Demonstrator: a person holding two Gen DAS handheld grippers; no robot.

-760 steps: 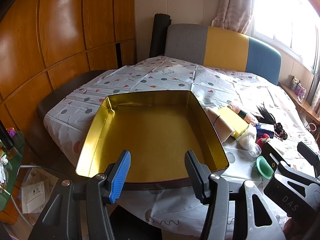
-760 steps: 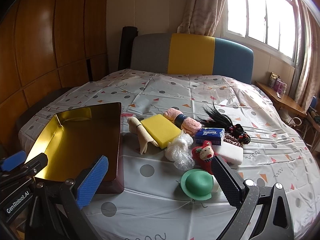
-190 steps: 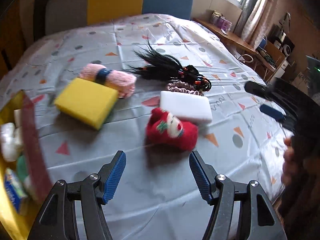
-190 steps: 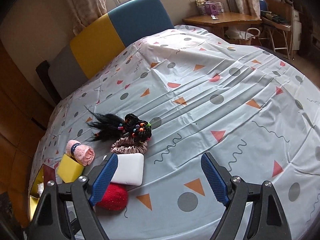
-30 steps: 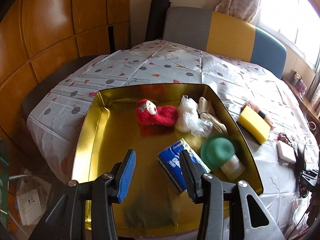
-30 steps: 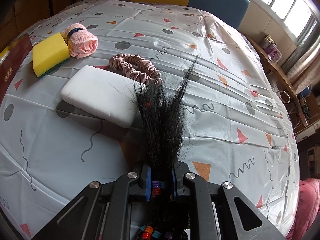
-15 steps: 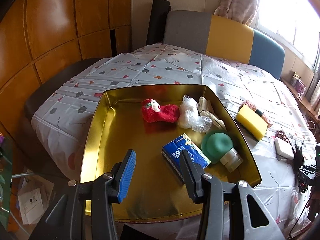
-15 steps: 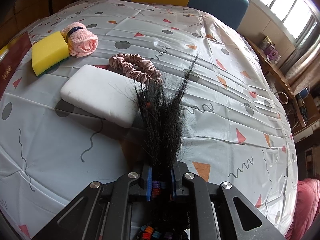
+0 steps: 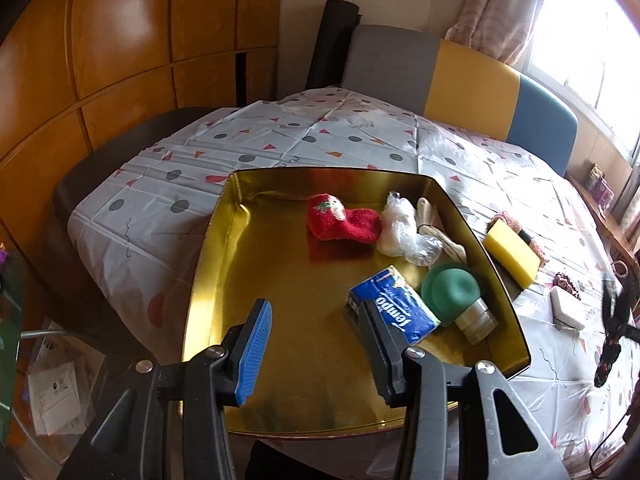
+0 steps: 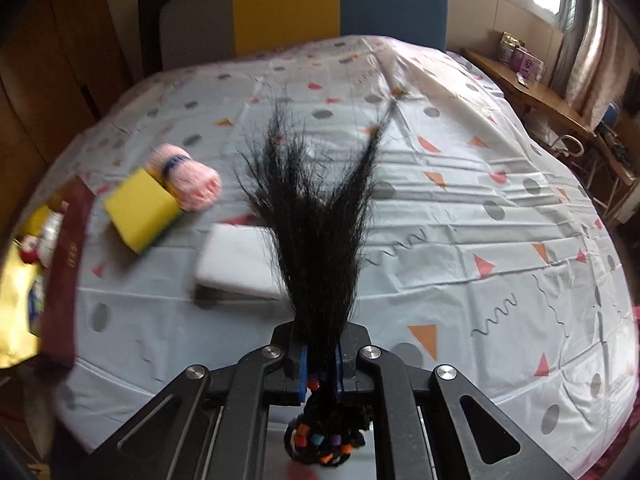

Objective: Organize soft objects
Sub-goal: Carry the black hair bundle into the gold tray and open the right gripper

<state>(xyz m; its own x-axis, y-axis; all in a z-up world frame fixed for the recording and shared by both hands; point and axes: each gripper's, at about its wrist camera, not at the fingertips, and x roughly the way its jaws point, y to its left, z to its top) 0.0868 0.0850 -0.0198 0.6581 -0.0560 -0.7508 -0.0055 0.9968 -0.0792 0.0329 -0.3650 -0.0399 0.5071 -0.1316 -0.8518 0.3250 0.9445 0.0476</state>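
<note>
Two blue pads of the right gripper (image 10: 319, 372) are clamped on a black hair tuft (image 10: 316, 216), having just been closing on it. The beaded end is seen hanging behind the pads, while the long axis runs forward, strands fanning away from the gripper. Beyond the tuft, a white pad (image 10: 240, 266), yellow sponge (image 10: 140, 210) and pink roll (image 10: 192, 178) are seen. The left gripper (image 9: 316, 344) is held apart, empty, over the tin (image 9: 224, 240).

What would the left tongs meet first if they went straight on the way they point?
Probably the bare gold floor of the tray. The left tongs are open and empty, aimed down into it, with the blue tissue pack just beside the right finger. Depth is unclear.
</note>
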